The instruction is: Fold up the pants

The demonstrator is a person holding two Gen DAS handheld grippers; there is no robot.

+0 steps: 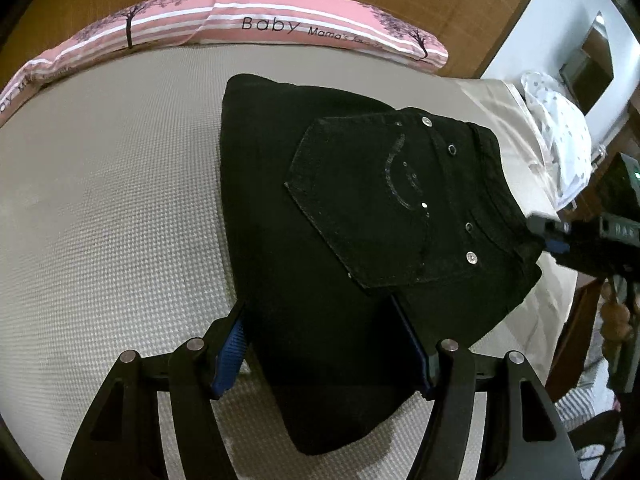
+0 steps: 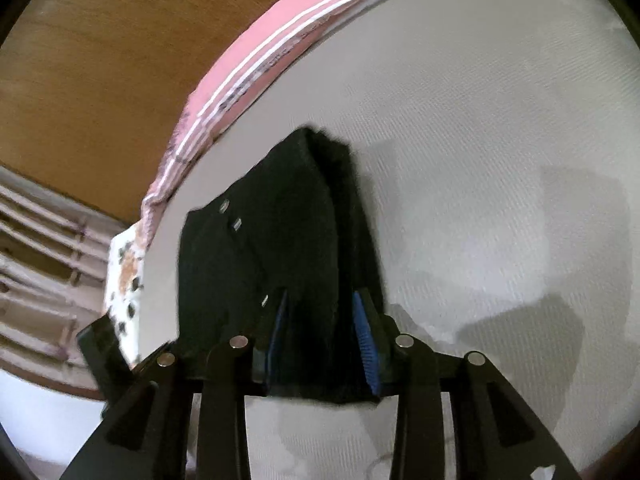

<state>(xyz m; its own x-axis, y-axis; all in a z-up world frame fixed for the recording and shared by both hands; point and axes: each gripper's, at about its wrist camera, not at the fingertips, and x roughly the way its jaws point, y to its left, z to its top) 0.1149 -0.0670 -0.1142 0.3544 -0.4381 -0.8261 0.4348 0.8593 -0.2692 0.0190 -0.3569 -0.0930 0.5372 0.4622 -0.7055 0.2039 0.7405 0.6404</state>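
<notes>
Left wrist alone shows the pants' (image 1: 320, 220) back pocket (image 1: 372, 200).

You have one pair of black pants (image 1: 360, 208), folded, at centre frame. You see two pink striped pillows (image 1: 256, 26) at twelve o'clock, one white spotted cloth (image 1: 560, 132) at two o'clock, and two grippers: left gripper (image 1: 324, 344), right gripper (image 2: 324, 332).

Open mattress (image 1: 100, 200) from 7 to 10 o'clock of pants (image 1: 320, 208); pink pillow (image 1: 280, 28) blocking 12, dotted cloth (image 1: 560, 132) crowding 2.
</notes>
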